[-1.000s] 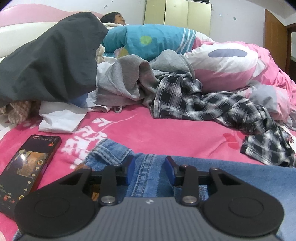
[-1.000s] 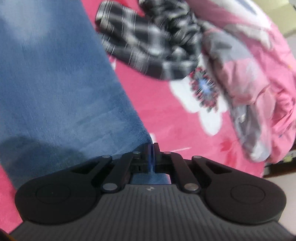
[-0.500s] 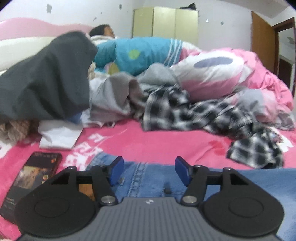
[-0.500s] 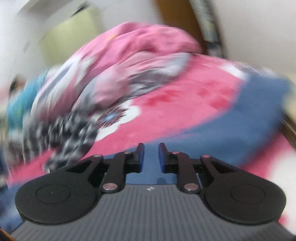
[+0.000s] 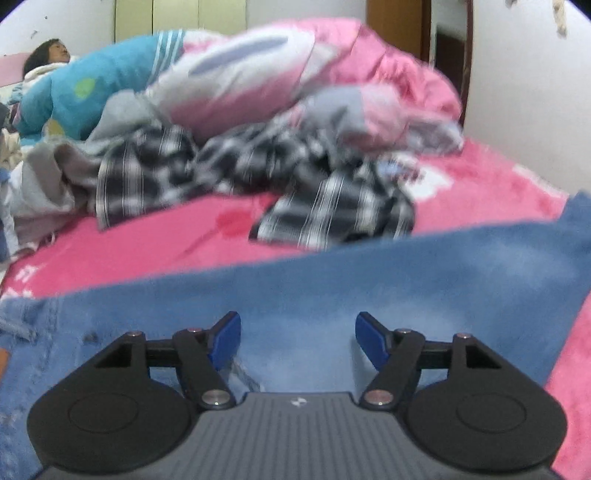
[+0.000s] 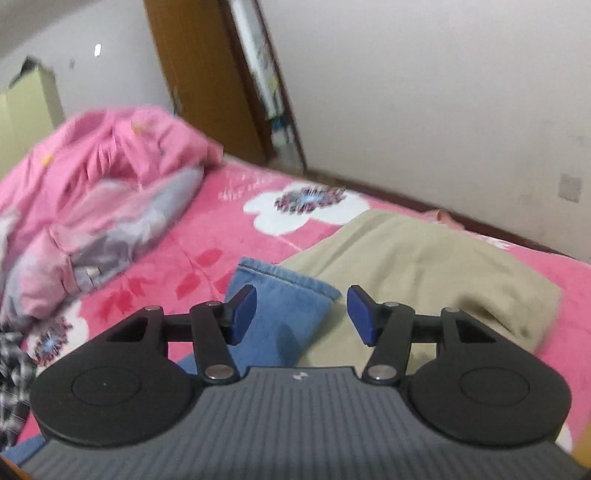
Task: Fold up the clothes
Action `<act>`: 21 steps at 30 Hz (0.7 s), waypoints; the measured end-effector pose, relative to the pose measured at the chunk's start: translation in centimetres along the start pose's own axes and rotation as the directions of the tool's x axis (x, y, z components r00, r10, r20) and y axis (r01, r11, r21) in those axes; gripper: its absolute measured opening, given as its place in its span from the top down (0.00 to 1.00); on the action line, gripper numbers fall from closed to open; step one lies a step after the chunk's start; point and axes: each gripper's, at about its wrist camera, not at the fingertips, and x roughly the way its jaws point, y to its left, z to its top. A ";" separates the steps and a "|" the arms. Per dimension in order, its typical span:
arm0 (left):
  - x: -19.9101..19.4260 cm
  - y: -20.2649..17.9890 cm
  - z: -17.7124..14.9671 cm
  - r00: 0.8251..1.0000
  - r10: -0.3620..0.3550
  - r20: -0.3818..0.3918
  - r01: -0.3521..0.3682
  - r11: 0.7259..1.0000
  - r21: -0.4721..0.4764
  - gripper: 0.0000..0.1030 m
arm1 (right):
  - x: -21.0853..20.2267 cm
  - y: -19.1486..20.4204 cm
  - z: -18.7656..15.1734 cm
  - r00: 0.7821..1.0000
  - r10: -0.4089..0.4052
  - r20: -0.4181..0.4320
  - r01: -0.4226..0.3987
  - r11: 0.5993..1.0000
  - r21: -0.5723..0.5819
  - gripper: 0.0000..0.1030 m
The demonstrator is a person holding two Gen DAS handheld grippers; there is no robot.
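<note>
right wrist: jeans point(image 6: 280, 314) hem (no label legible) near khaki garment point(image 6: 424, 266).

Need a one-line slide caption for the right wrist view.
Right hand-held gripper, jaws open and empty, above a blue jeans leg beside a folded beige garment on the pink floral bed.

A pink floral bedspread point(image 6: 221, 240) covers the bed. A bunched pink quilt point(image 5: 388, 85) lies toward twelve o'clock in the left wrist view, and a person point(image 5: 48, 59) lies under a turquoise blanket point(image 5: 103, 88) at ten o'clock. A pale wardrobe point(image 5: 177, 16) stands behind, a brown wooden door point(image 6: 199, 74) at one o'clock.
</note>
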 end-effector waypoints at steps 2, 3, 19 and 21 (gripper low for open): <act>0.5 -0.1 -0.6 1.000 0.010 -0.008 -0.010 1.000 -0.005 0.32 | 2.5 0.7 0.6 0.998 0.017 -0.064 -0.020 0.999 -0.043 0.52; 0.4 -0.1 -0.6 1.000 0.012 -0.003 -0.012 1.000 -0.006 0.32 | 3.0 0.9 0.7 0.997 0.015 -0.073 -0.020 0.998 -0.064 0.77; 1.0 -0.3 -1.0 0.999 0.040 0.027 -0.040 0.999 0.009 0.30 | 2.4 -1.9 0.7 0.998 -0.023 -0.060 0.034 0.982 0.186 0.51; 1.0 -0.3 -1.0 0.999 0.040 0.027 -0.041 0.999 0.010 0.30 | 3.7 -2.8 -0.2 0.993 0.062 -0.105 -0.034 0.968 0.248 0.65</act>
